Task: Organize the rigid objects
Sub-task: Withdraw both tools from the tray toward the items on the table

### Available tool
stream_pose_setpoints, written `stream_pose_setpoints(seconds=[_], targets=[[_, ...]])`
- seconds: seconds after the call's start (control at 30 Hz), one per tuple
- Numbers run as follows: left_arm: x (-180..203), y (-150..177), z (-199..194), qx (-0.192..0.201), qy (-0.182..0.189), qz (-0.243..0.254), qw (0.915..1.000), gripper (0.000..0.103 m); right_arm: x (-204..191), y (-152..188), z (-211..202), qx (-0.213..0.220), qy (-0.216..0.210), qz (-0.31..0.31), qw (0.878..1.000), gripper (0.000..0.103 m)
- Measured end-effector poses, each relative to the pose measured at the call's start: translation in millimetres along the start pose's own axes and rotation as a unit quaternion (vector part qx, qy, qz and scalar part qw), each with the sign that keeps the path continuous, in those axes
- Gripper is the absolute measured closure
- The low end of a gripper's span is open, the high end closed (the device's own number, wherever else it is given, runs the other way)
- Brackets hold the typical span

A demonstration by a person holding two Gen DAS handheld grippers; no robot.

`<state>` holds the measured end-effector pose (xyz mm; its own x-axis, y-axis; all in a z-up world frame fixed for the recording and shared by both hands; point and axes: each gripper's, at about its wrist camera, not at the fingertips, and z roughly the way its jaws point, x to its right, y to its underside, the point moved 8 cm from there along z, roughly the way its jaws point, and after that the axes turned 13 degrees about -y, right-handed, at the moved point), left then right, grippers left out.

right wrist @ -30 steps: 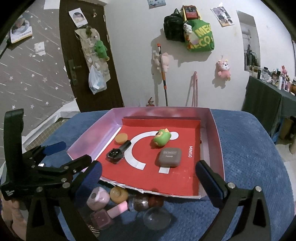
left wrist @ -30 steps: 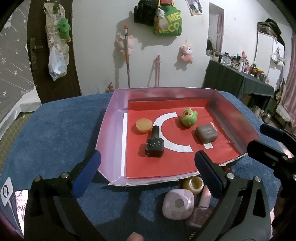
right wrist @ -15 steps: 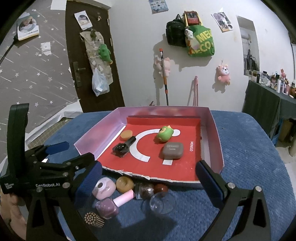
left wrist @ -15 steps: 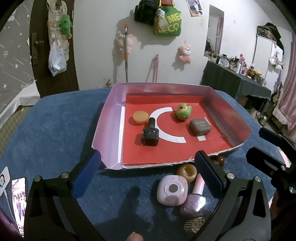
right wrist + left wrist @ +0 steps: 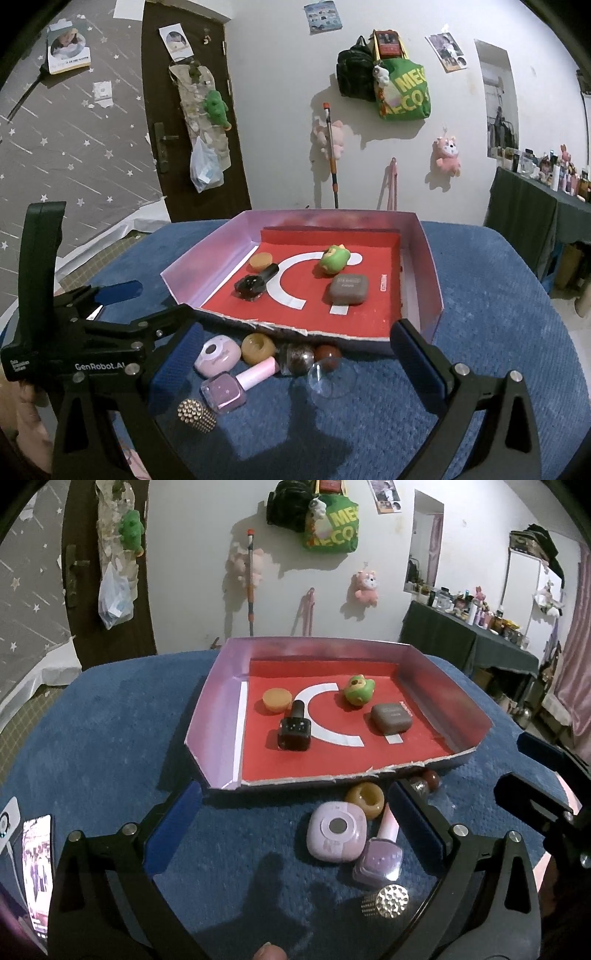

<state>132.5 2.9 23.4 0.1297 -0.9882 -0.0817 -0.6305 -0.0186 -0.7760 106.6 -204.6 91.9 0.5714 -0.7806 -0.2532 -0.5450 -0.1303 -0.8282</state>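
A pink-walled box with a red floor (image 5: 218, 709) (image 5: 424, 258) holds an orange lid (image 5: 275, 700), a black bottle (image 5: 294, 727), a green toy (image 5: 358, 690) and a brown case (image 5: 390, 718). In front of it on the blue cloth lie a lilac case (image 5: 336, 830) (image 5: 218, 355), an amber ring (image 5: 365, 799), a pink-capped polish bottle (image 5: 380, 853) (image 5: 236, 386), a studded cylinder (image 5: 386, 906) (image 5: 195, 413), two dark balls (image 5: 299, 356) and a clear dome (image 5: 319, 376). My left gripper (image 5: 293, 814) and right gripper (image 5: 291, 350) are both open and empty above these.
A phone (image 5: 35, 875) lies at the cloth's left edge. A dark door (image 5: 192, 122) and a wall with hanging bags and plush toys stand behind. A cluttered dark table (image 5: 469, 642) is at the right.
Both grippers have pulled back from the box and risen. More of the loose objects in front of the box have come into view, including the studded cylinder.
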Motion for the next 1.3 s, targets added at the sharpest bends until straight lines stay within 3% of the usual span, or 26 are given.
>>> stream_pose_setpoints(seconds=[0.77,1.3], targets=[[0,37,-4,-0.032,0.015,-0.012,0.9993,0.000,0,30,-5,-0.017,-0.008,0.023,1.000,0.000],[-3,68,1,-0.066,0.028,-0.019,0.9972,0.000,-6,57,6,-0.053,-0.011,0.028,0.998,0.000]])
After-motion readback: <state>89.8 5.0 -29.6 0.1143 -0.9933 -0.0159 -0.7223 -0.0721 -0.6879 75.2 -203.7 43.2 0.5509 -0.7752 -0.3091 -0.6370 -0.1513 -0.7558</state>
